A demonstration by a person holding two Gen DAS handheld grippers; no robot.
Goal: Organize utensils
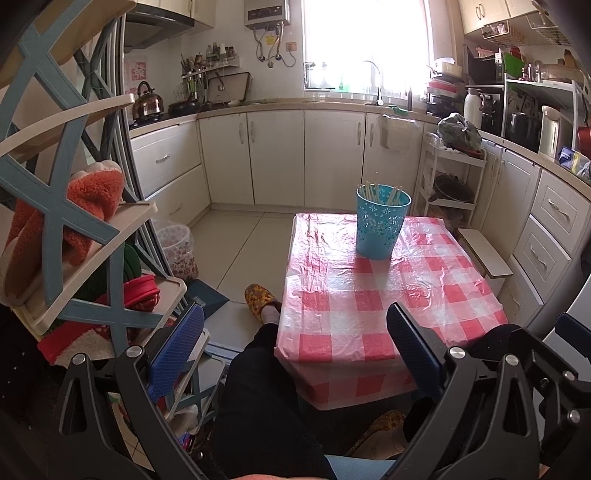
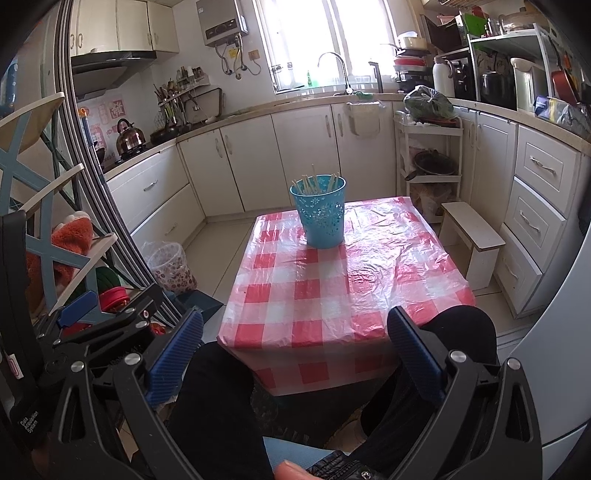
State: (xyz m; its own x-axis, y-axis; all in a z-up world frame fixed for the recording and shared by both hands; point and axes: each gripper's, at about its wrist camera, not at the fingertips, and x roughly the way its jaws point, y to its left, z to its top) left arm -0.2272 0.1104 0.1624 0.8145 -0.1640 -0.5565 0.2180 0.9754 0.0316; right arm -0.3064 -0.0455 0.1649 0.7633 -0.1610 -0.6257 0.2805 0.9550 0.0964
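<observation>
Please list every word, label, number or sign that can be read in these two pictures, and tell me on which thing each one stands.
"Data Acquisition System", probable reading only, tiny white print on the black frame of the left tongs in the right wrist view.
Red paper signs on the wall behind the kettle: large characters, too blurred to read.
Water heater: markings too small to read.
Blue packet on the right counter: print too blurred.
Nothing else legible.

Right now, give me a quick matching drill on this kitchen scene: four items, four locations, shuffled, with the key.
Items:
1. blue holder
2. kettle
3. white stool
4. patterned bin

Places:
A. floor, left of table
B. on the checked tablecloth, far end
C. floor, right of table
D. on the stove, left counter

Pairs: 1-B, 2-D, 3-C, 4-A
</observation>
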